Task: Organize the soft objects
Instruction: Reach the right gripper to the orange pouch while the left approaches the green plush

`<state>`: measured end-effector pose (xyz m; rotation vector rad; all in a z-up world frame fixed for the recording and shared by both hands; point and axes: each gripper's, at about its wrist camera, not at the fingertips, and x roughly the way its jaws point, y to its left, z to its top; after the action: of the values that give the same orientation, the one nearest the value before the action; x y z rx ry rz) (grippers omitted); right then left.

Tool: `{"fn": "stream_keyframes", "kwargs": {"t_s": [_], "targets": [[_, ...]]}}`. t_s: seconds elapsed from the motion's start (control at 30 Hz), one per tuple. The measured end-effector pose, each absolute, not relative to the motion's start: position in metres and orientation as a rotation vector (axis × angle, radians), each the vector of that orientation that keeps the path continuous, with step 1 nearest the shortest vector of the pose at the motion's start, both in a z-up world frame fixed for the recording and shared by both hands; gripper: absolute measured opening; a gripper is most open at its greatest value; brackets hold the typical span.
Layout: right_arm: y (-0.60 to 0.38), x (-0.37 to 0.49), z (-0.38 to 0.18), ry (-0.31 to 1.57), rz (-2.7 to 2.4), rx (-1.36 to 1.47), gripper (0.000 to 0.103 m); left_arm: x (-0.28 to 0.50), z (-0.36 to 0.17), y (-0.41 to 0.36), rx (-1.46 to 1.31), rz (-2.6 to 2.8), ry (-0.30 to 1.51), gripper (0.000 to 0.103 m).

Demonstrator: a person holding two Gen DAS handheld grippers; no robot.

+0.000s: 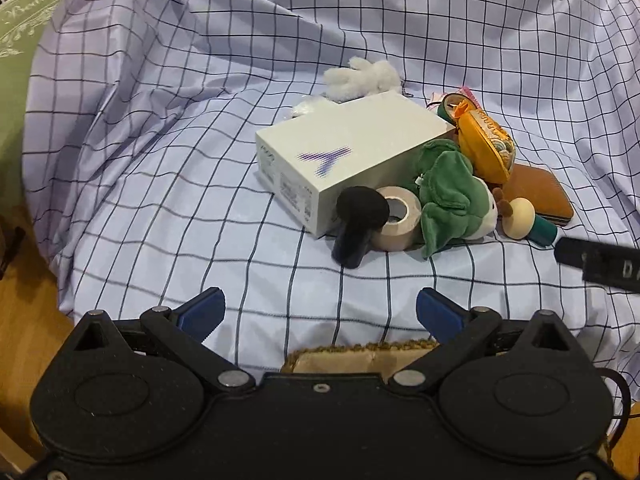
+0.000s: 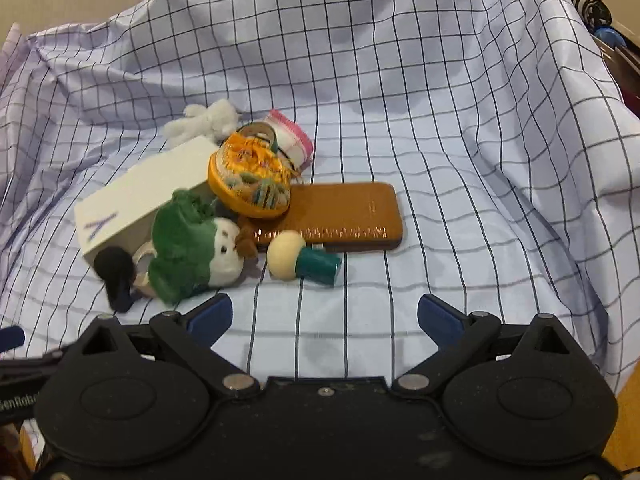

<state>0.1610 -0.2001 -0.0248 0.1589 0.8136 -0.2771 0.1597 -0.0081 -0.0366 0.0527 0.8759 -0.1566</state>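
A pile of objects lies on a checked lilac cloth [image 1: 200, 184]. A green plush [image 1: 452, 192] [image 2: 188, 240] with a pale face leans on a white box [image 1: 344, 152] [image 2: 132, 200]. Behind the box lies a white fluffy plush [image 1: 364, 76] [image 2: 204, 120]. An orange round pouch [image 1: 486, 144] [image 2: 250, 176] rests beside a brown leather case [image 1: 540, 196] [image 2: 344, 216]. My left gripper [image 1: 320, 314] is open and holds nothing, short of the pile. My right gripper [image 2: 324, 318] is open too, just in front of a cream-headed teal peg doll [image 2: 302, 260] [image 1: 528, 220].
A tape roll [image 1: 398, 218] and a black handled tool [image 1: 356, 220] [image 2: 116, 276] lie at the box's near end. A pink-edged cloth [image 2: 290, 134] sits behind the pouch. A woven basket rim [image 1: 360, 354] shows under the left gripper. Wooden floor [image 1: 24, 344] lies at the left.
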Motion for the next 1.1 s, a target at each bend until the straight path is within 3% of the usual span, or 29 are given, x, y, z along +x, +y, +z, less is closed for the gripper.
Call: {"fn": "stream_keyframes", "kwargs": {"t_s": [0.47,0.83,0.9,0.97,1.0,1.1], "targets": [[-0.188,0.232,-0.008,0.707,-0.205,0.12,0.102,0.175,-0.048,-0.023,0.09,-0.23,0.851,0.099],[-0.18,0.281,-0.037,0.769,-0.181,0.04,0.1,0.177,-0.044,-0.027,0.099,-0.252,0.832,0.099],[-0.18,0.283,-0.039,0.769,-0.177,0.031,0.087,0.176,-0.043,-0.03,0.104,-0.259,0.83,0.099],[-0.18,0.283,-0.041,0.781,-0.147,0.033,0.058,0.175,-0.042,-0.032,0.108,-0.266,0.828,0.099],[-0.18,0.283,-0.041,0.79,-0.134,0.038,0.051,0.175,-0.041,-0.034,0.111,-0.269,0.827,0.099],[-0.181,0.281,-0.041,0.784,-0.137,0.035,0.051,0.173,-0.037,-0.04,0.123,-0.28,0.814,0.099]]}}
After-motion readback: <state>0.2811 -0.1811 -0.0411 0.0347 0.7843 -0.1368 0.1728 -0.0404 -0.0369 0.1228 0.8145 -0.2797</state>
